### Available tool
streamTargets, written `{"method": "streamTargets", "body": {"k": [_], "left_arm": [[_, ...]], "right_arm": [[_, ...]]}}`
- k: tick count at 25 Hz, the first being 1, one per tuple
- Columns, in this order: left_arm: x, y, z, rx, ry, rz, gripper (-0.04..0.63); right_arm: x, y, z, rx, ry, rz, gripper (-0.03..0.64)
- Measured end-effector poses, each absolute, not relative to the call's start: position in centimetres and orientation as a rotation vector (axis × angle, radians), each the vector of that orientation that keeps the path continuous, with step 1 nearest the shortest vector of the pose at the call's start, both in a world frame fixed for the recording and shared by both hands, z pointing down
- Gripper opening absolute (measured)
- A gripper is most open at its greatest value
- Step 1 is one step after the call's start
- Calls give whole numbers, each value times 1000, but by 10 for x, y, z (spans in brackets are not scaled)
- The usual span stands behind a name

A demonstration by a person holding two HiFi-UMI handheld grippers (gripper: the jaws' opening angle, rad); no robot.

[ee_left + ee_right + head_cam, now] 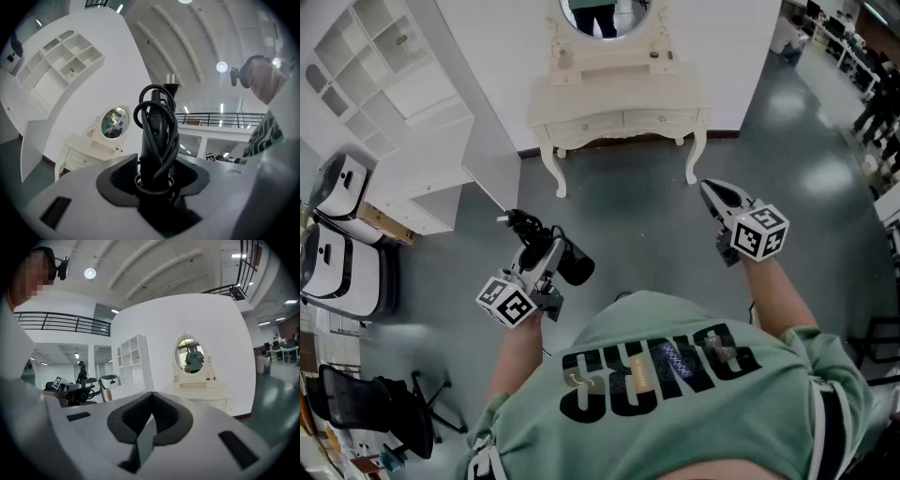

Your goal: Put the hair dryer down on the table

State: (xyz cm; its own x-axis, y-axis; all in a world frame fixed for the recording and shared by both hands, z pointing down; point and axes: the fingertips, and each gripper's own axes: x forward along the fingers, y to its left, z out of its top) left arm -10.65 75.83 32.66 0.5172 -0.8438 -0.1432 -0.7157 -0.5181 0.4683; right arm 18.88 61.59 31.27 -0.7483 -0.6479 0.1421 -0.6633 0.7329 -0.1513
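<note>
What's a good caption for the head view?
Left gripper holds a black hair dryer; right gripper shut, empty; white table ahead.

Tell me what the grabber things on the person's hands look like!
The left gripper and right gripper are white and pointed like beaks, with dark textured pads inside. Each carries a cube of black-and-white square markers. The person wears a pale green short-sleeved shirt with big black letters.

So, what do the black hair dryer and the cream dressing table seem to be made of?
The black hair dryer: likely matte plastic, dull even sheen; its wrapped cord looks rubbery. The cream dressing table with curved legs: probably painted wood, smooth satin finish, though moulded material cannot be ruled out.
</note>
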Motion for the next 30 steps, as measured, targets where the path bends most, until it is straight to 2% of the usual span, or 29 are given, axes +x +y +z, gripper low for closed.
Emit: {"method": "streamTargets", "body": {"k": [18,30], "left_arm": [[-103,759,328,2413,-1278,-491,213],[-60,747,324,2415,-1291,-499,213]], "right_arm": [[186,614,309,1086,-2859,305,-6],[222,611,306,1014,-2905,294,-6]]}}
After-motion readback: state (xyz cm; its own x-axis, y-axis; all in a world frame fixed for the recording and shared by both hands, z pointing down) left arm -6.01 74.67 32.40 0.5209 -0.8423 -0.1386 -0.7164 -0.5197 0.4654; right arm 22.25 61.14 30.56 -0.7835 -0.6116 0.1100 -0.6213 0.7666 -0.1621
